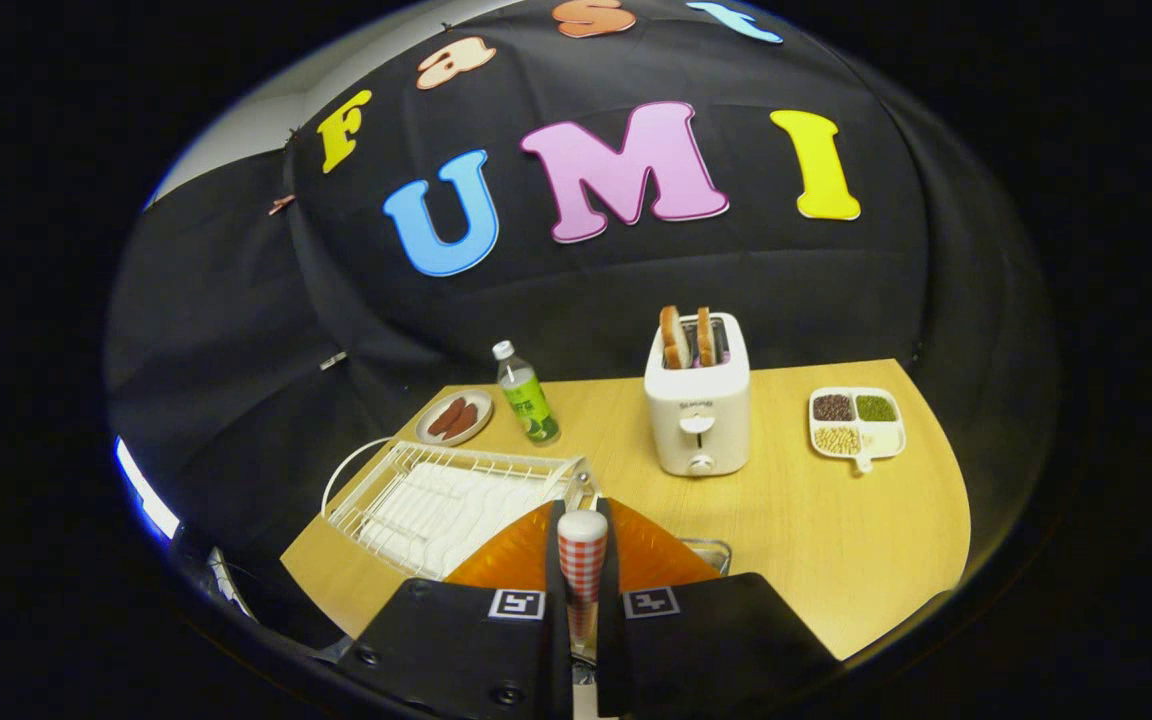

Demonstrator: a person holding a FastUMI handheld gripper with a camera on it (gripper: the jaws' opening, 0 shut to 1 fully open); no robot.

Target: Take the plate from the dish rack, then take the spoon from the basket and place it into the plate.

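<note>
My gripper (583, 560) is shut on the spoon (583, 545), whose red-and-white checked handle with a white end stands upright between the two fingers. The spoon's bowl is hidden below the fingers. An orange plate (506, 558) lies on the wooden table (816, 520) just ahead of and under the fingers, showing on both sides of them. The white wire dish rack (416, 500) sits to the left of the plate, with nothing in it. A bit of the wire basket (711, 548) shows just right of the plate.
Beyond the plate stands a white toaster (698, 410) with two bread slices. A green bottle (528, 400) and a small plate of sausages (454, 417) sit behind the rack. A divided dish of beans (856, 425) is at the far right.
</note>
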